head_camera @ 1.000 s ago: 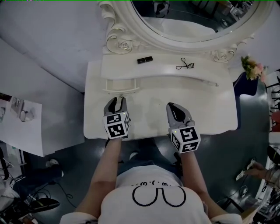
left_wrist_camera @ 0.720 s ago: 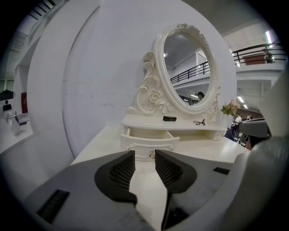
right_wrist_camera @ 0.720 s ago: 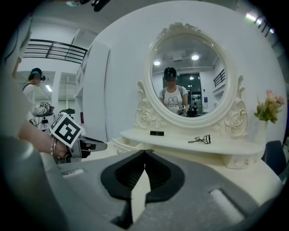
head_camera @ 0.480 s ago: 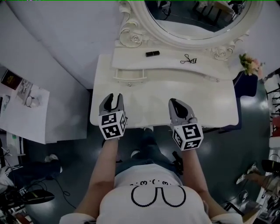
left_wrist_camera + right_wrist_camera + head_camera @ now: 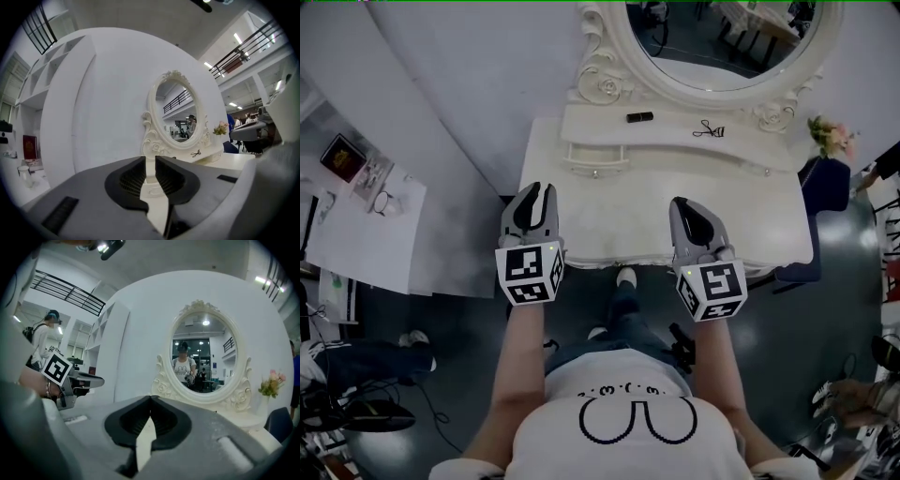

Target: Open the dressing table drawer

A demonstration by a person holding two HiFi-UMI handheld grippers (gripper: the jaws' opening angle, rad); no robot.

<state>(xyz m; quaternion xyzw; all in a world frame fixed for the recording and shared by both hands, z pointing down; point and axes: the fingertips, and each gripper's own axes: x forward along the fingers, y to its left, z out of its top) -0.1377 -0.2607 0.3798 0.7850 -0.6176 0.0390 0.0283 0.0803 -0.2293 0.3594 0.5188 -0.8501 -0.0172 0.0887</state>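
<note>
The white dressing table (image 5: pixel 769 225) stands below its oval mirror (image 5: pixel 722 47). Its small left drawer (image 5: pixel 596 157) sticks out a little from the raised back tier, knob toward me. My left gripper (image 5: pixel 540 191) hovers over the table's front left edge, well short of the drawer. Its jaws are closing, a narrow gap remains, and nothing is between them (image 5: pixel 150 160). My right gripper (image 5: pixel 682 205) hangs over the front edge further right. In the right gripper view (image 5: pixel 150 399) its tips meet and hold nothing.
A black lipstick (image 5: pixel 639 117) and an eyelash curler (image 5: pixel 710 129) lie on the back tier. Pink flowers (image 5: pixel 827 134) and a dark chair (image 5: pixel 825 183) stand at the table's right end. A low white surface with a book and glasses (image 5: pixel 366 211) is at the left.
Both grippers have drawn back from the tabletop toward the person and risen. The left one has left the drawer, and its jaws have narrowed.
</note>
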